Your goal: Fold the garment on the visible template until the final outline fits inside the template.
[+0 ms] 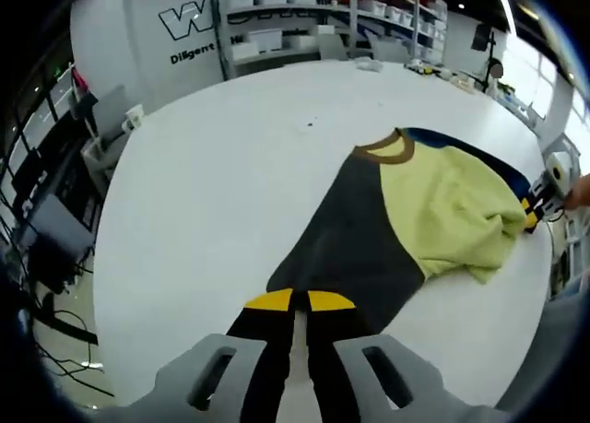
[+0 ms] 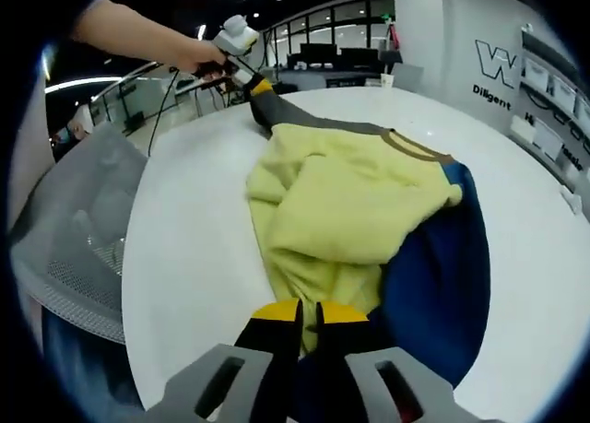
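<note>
Sweater — yellow, grey and blue — lying partly folded on the white bench, left claw clamped on its grey edge, right claw clamped on its blue-and-yellow edge

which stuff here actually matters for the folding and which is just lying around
For the job:
- garment, yellow, grey and blue, partly folded
- white table it lies on
- left tongs, shut on the grey edge
- right tongs, shut on the yellow fabric

Lying about:
- shelves with white bins
- cables on the floor
- small items at the table's far edge
</note>
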The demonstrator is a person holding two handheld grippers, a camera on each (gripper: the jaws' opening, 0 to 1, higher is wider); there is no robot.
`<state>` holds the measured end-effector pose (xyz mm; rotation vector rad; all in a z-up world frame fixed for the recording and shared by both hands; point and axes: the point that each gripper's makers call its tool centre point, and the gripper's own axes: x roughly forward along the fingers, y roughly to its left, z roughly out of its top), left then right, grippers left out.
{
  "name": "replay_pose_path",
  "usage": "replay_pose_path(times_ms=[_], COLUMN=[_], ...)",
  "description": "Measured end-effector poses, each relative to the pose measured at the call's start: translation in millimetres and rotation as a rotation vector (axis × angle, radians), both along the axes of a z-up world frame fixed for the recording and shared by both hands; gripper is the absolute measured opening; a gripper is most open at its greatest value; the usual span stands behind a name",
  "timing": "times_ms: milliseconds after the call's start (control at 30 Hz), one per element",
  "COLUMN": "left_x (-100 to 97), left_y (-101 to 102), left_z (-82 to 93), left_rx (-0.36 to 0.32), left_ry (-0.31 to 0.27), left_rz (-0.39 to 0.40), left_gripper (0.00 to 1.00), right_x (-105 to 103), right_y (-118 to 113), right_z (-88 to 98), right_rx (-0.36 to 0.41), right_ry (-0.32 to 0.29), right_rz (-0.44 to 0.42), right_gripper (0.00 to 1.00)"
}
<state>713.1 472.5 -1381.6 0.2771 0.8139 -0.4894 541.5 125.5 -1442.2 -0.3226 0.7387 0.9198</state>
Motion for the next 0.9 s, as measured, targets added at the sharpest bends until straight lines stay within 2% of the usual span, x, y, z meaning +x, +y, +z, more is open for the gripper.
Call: replay_pose_path(times_ms=[67, 267, 433, 467, 567, 667, 733, 900], left_x=[-3.9, -29.8, -49.8, -58.9, -77.8, -92.3, -105.7, -124.3], left_y=[-2, -20, -44, -56, -85, -111, -132, -162], left_z=[2.2, 6.1, 9.7, 7.4, 3.0, -2.5, -8.5, -24.9], left_rx=[-0.009, -0.015, -0.077, -0.108, -0.145, -0.136, -0.170, -0.152], left_ry=[-0.011, -0.056, -0.082, -0.063, -0.044, -0.039, 0.001, 0.051], left_rz=[0.012, -0.031, -0.059, -0.078, -0.158, -0.217, -0.270, -0.357], left_gripper=[0.16, 0.15, 0.17, 0.18, 0.18, 0.18, 0.18, 0.19], right_x=[-2, -7, -8, -9, -12, -12, -13, -13], right_y=[3, 11, 9, 8, 5, 1, -1, -4], right_z=[2.2, 9.4, 9.4, 8.8, 9.0, 8.5, 6.7, 8.9], right_rx=[0.000, 0.014, 0.013, 0.011, 0.006, 0.005, -0.002, -0.002], right_ry=[-0.005, -0.030, -0.037, -0.034, -0.034, -0.036, -0.037, -0.043], right_rz=[0.013, 0.037, 0.025, 0.023, 0.019, 0.007, 0.005, -0.007], right_gripper=[0.00, 0.01, 0.05, 0.06, 0.08, 0.09, 0.10, 0.08])
